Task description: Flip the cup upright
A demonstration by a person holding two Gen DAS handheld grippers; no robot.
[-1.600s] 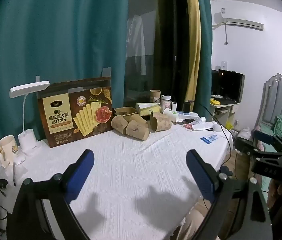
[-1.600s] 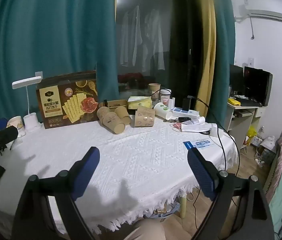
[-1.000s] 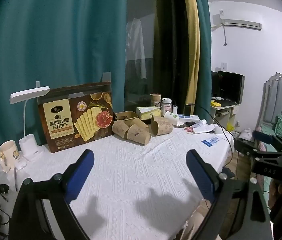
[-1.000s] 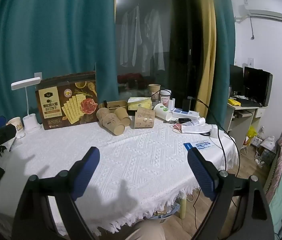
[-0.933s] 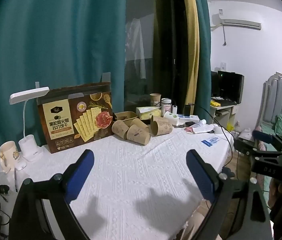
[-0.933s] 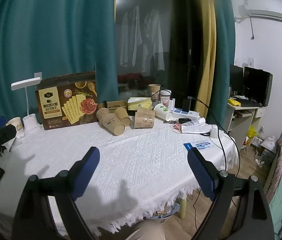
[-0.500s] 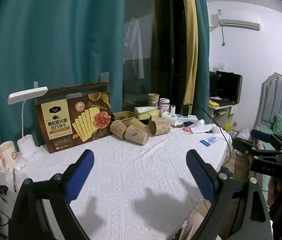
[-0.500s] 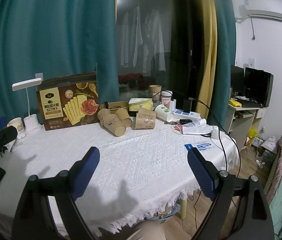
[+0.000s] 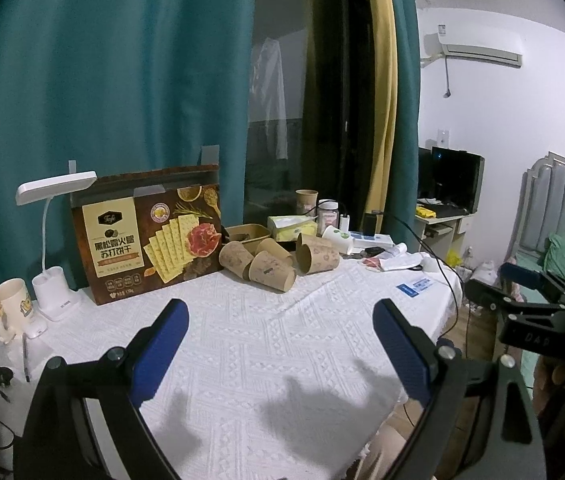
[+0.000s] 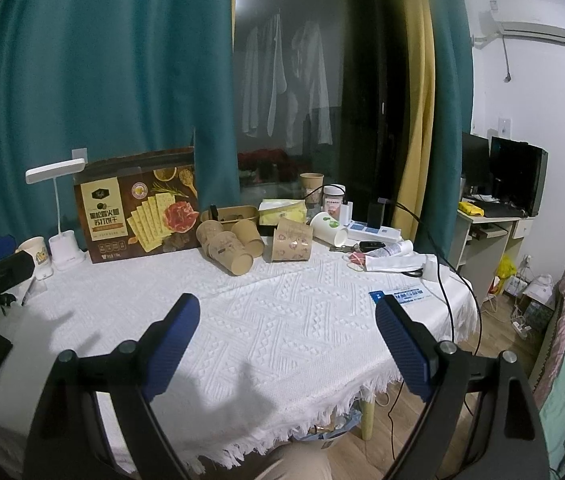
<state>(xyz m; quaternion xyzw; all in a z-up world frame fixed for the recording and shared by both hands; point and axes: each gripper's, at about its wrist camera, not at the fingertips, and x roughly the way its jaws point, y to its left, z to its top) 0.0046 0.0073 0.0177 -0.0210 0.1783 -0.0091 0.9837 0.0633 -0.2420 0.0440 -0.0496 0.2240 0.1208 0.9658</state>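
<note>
Several brown paper cups [image 10: 238,258] lay on their sides at the worktop's [image 10: 282,320] far edge, mouths toward the cameras. Left claw [image 9: 278,348] and right claw [image 10: 286,344] gaped wide, empty.

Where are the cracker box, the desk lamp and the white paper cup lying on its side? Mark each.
cracker box [image 9: 146,246], left wrist view, front panel.
desk lamp [image 10: 55,170], right wrist view, flat head.
white paper cup [image 10: 328,228], right wrist view, side wall.

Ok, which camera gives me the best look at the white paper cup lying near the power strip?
The right wrist view: the white paper cup lies on its side in plain sight, green print and open mouth visible. In the left wrist view the same cup is smaller and partly hidden behind a brown cup.
</note>
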